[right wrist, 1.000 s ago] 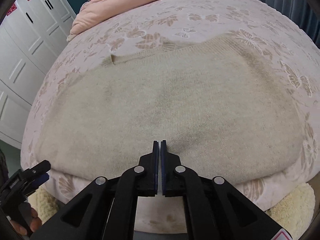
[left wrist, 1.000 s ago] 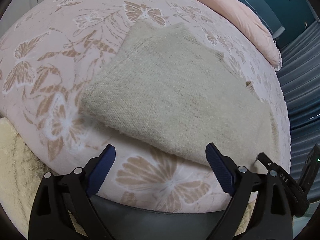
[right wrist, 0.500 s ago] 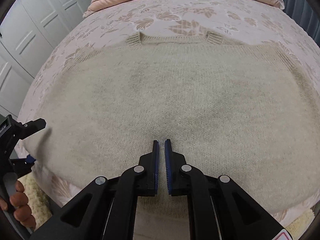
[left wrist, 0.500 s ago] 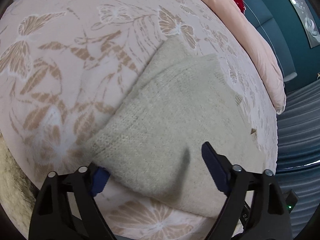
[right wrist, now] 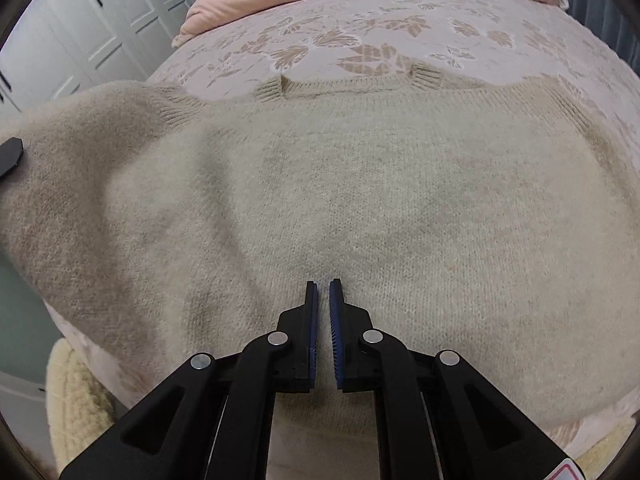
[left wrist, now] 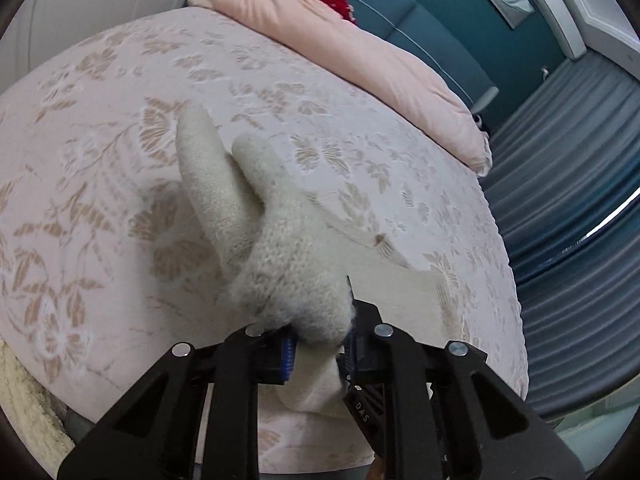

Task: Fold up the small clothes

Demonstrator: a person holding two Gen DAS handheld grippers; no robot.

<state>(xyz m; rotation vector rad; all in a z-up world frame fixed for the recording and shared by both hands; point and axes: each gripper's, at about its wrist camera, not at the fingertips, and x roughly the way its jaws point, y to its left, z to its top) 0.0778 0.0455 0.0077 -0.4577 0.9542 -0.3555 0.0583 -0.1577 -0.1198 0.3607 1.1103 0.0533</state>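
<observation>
- A cream knitted sweater (right wrist: pixel 360 200) lies spread flat on a bed (left wrist: pixel 100 160) with a pink floral cover, close to the bed's near edge; its ribbed neckline points toward the far edge, where a pink duvet (left wrist: pixel 360 52) is bunched.
- The left gripper (left wrist: pixel 318 350) has its blue-padded fingers clamped on a thick bunch of the sweater's left side, lifted clear of the bed so the knit stands up in two soft ridges.
- The right gripper (right wrist: pixel 324 292) rests over the middle of the sweater near its lower hem, fingers drawn to a narrow slit with no cloth visibly between them.
- The step in hand looks like folding the left side across the body.
- To do it well, carry the lifted side across low and level, so the fold line runs straight from shoulder to hem.
- The right gripper can likely press down as an anchor so the loose knit does not drag or bunch along the near edge.
</observation>
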